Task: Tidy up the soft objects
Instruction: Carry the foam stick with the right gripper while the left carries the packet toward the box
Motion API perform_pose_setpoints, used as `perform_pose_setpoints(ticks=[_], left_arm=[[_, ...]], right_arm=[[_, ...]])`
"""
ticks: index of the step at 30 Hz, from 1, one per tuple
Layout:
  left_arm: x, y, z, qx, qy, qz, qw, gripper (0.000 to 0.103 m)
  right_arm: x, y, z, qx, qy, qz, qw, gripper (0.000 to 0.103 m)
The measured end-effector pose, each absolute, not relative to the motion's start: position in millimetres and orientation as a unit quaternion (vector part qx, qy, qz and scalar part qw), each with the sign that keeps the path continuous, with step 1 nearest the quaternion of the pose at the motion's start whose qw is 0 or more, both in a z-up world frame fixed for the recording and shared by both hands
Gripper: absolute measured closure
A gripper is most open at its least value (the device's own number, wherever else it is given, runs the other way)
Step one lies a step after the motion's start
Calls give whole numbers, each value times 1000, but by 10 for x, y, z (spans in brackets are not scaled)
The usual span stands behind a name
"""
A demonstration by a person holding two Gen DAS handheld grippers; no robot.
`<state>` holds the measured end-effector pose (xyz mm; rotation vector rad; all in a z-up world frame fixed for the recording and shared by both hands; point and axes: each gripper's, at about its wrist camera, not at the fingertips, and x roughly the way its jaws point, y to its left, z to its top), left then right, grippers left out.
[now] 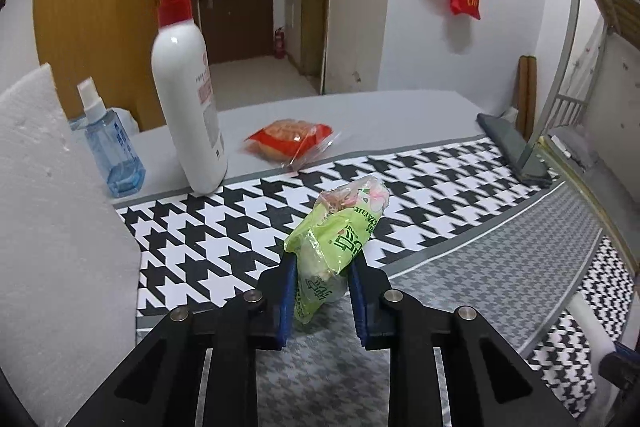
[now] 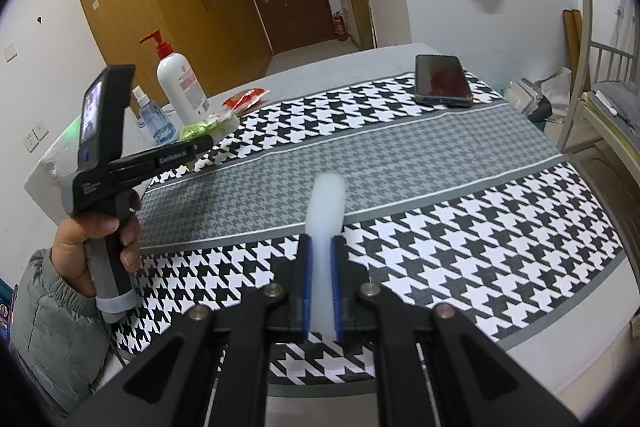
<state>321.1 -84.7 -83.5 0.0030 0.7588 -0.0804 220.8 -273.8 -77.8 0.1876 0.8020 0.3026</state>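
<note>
On the left, a hand holds the left gripper tilted down over the bench. It squeezes a green packet, lifted near the white pump bottle. The right gripper pinches a white soft strip, its far end sticking up.

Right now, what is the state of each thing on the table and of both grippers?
Left gripper: shut on green packet, lifted.
Right gripper: shut on white foam strip.
Pump bottle: upright.
Spray bottle: upright, capped.
Red packet: lying flat.
Phone: flat, screen dark.
</note>
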Motion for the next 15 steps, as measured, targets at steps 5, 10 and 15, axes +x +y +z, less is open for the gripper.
perform_pose_setpoints(ticks=[5, 10, 15], left_arm=[[2976, -851, -626, -5, 348, -52, 936, 78], [2697, -829, -370, -8, 319, -59, 946, 78], [2413, -766, -132, -4, 283, -57, 957, 78]], right_arm=[[2157, -2720, -690, 88, 378, 147, 910, 92], [2072, -2665, -578, 83, 366, 149, 915, 92], [1986, -2597, -453, 82, 350, 150, 921, 92]])
